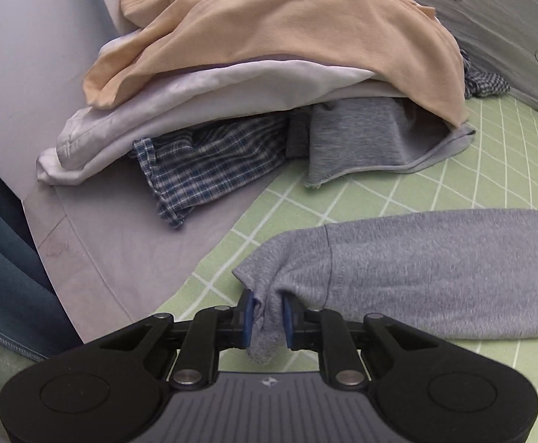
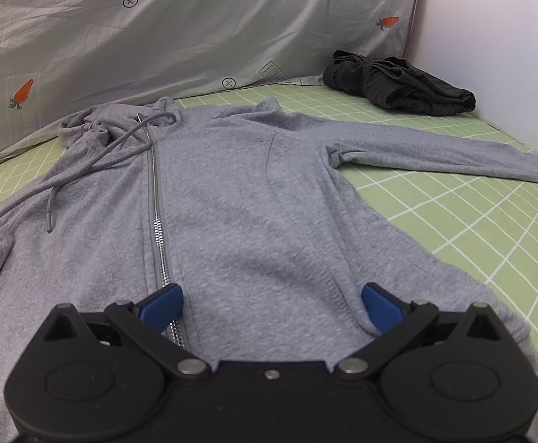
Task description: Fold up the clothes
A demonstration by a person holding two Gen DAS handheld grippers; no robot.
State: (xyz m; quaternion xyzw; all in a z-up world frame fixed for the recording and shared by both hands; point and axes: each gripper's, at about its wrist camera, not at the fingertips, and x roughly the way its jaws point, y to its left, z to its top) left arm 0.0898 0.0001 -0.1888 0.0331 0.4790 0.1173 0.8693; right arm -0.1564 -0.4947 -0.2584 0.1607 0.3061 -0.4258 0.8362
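On the green checked bed [image 2: 490,229], the left claw [image 1: 267,313] pinches the hoodie [image 2: 232,203] cuff; the right claw [image 2: 272,304] hovers wide open, empty; carry the sleeve [image 1: 435,273] flat across the chest

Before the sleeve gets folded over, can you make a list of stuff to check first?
1. Left gripper shut on the cuff of the grey fleece hoodie sleeve: ok.
2. Right gripper open above the grey zip-up hoodie body, holding nothing: ok.
3. Hoodie lying flat, zipper closed, on the green grid-patterned mat: ok.
4. Other sleeve spread out straight: ok.
5. Loose grey drawstring lying across the chest where the sleeve would land: not ok.
6. Pile of unfolded clothes, topped by a tan garment, well apart from the sleeve: ok.
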